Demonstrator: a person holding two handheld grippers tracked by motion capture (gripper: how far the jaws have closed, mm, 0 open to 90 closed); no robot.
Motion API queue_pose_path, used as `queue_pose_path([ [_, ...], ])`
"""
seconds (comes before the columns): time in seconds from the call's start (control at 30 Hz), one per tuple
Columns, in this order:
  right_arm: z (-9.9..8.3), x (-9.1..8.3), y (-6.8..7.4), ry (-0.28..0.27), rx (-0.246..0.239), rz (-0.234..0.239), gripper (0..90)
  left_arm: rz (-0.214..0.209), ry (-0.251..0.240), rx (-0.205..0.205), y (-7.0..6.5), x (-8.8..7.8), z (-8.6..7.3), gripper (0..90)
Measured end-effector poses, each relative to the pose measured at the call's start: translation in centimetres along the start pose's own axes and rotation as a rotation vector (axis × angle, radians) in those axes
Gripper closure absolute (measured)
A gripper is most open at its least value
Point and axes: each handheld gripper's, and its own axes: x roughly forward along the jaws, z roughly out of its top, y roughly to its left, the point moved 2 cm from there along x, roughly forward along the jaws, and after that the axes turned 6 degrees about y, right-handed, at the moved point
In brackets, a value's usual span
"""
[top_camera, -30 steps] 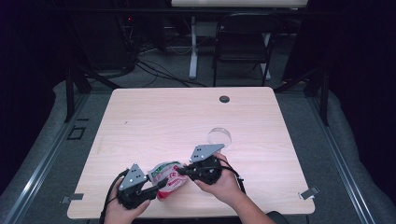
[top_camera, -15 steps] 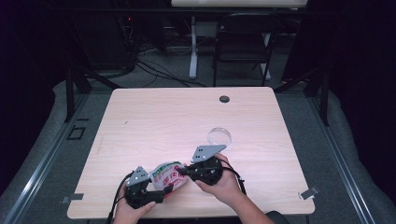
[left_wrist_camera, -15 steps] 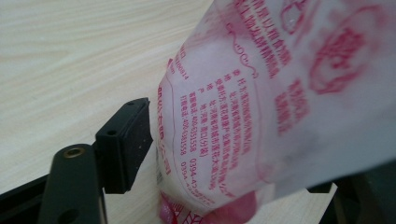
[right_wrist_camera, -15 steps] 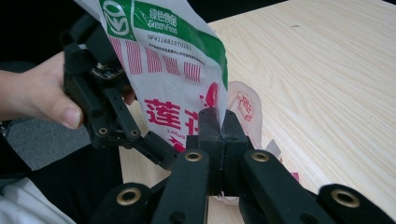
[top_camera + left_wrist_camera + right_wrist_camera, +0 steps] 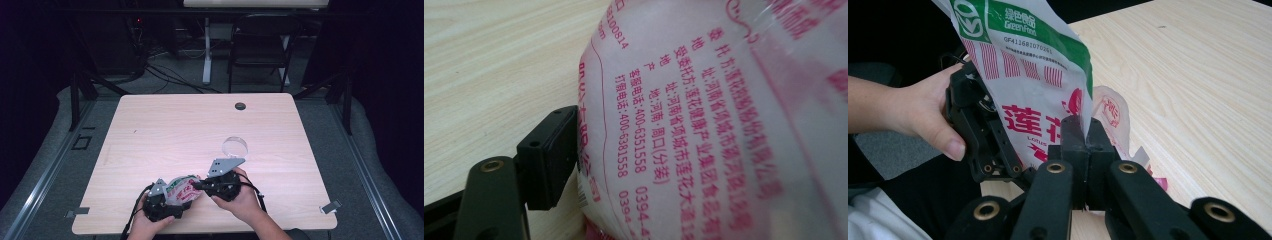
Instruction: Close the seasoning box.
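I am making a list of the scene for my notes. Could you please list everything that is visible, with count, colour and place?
White plastic bag with red and green print: one, near table edge, between both grippers.
Clear round lid-like disc: one, transparent, table centre-right.
Small black round hole cover: one, far table edge.
Light wooden table: one, centre.
Dark folding chair: one, behind table.
Left hand-held gripper: black, jaws just opened wide, one jaw beside the bag.
Right hand-held gripper: black, shut on the bag's edge.
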Motion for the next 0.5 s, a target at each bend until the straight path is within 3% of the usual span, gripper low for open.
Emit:
queue_pose_path([
  [0.27,-0.4,-0.2,0.1,0.005,0.007,-0.016,90.0,0.033,0.047,0.046,0.0,1.2,0.0,24.0],
  [0.5,-0.5,-0.3,0.0,0.001,0.019,-0.018,90.0,0.079,0.037,0.094,-0.1,1.4,-0.1,25.5],
])
